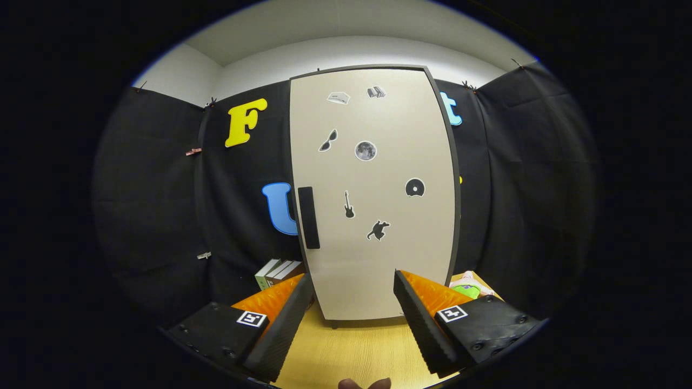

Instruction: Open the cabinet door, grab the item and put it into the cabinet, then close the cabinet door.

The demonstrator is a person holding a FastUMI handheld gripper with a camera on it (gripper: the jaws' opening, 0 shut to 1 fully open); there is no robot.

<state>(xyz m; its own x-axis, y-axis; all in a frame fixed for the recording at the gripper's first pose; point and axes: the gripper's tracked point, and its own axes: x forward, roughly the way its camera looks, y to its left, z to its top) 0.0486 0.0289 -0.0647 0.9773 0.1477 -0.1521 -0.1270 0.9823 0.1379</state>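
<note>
Gripper (351,319) sits level above the wooden tabletop (351,351), fingers spread wide with nothing between them, aimed straight at the cabinet (373,216) just ahead. Cabinet door (378,259) lies flush and shut — a tall pale panel in a dark frame, dotted with small stickers. Dark vertical handle (308,217) is at about 11 o'clock from the fingers, close to the door's left edge, so the hinge is probably on the right side. A shut door fits either end of the job: item yet to go in, or item already inside and door closed again; this view does not settle which. Handling judgement: door is a stiff, rigid board, likely light on its hinges; the handle is narrow and looks smooth, so a pinch across its width from the side should hold better than a pull on the panel edge. At about 2 o'clock, just beyond the right finger, a soft-looking toy (468,287) in green and pink lies on the table beside the cabinet — possibly the item; if so, it would be light, squashy, tolerant of a firm squeeze mid-body. At 10 o'clock, beyond the left finger, some books (278,272) lean against the cabinet's side.
</note>
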